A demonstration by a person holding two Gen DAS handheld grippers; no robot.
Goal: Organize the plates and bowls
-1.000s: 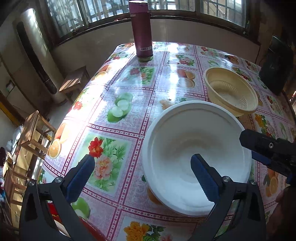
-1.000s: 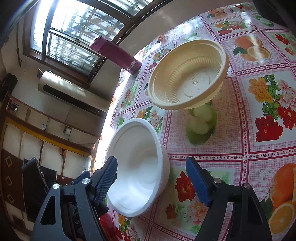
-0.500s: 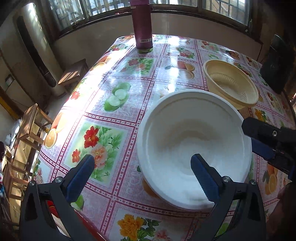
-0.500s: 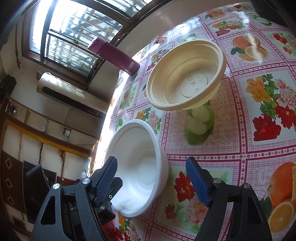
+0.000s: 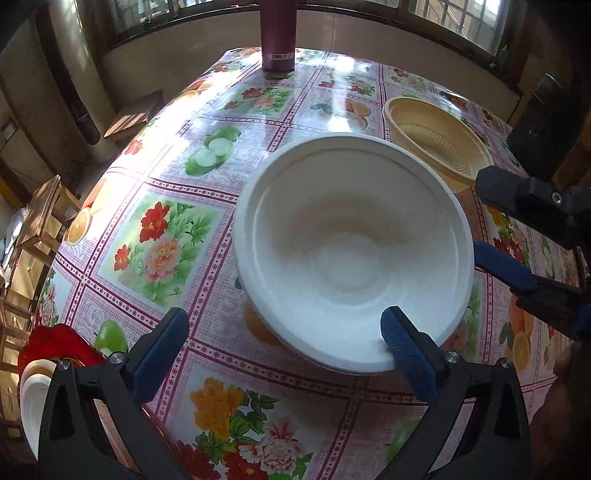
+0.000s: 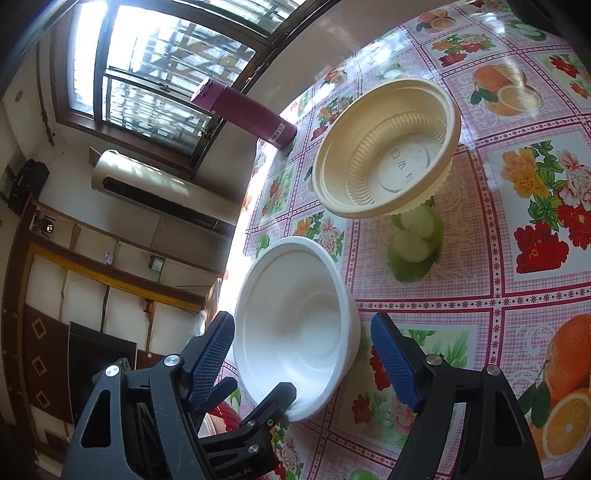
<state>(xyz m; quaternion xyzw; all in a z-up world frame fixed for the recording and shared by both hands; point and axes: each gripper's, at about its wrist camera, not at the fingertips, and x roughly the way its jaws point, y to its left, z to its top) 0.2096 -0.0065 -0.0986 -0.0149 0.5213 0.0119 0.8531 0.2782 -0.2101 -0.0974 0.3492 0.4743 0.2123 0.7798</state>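
White foam bowl (image 5: pixel 354 254) sits upright on the worktop (image 5: pixel 155 236), which has a floral/fruit oilcloth, near its front edge. L gripper (image 5: pixel 284 343) has jaws spread wide, pinching nothing; its R-side blue pad (image 5: pixel 406 350) is over the bowl's near rim, touching or just above, can't tell, w/ the other pad off to the bowl's left over bare cloth. R gripper (image 6: pixel 303 358) also has jaws spread, empty; in its view the white foam bowl (image 6: pixel 295 325) lies between the two pads, w/ no visible contact. In left wrist view the R gripper (image 5: pixel 524 243) comes in from the right, just beside the bowl's rim. Cream ribbed plastic bowl (image 6: pixel 388 147) stands upright further back, near the white one but apart. Maroon thermos bottle (image 5: pixel 277 35) upright at far edge by the window (image 6: pixel 155 66). Red item w/ white dishes (image 5: pixel 37 373) shows below the near-left worktop edge, unclear what.
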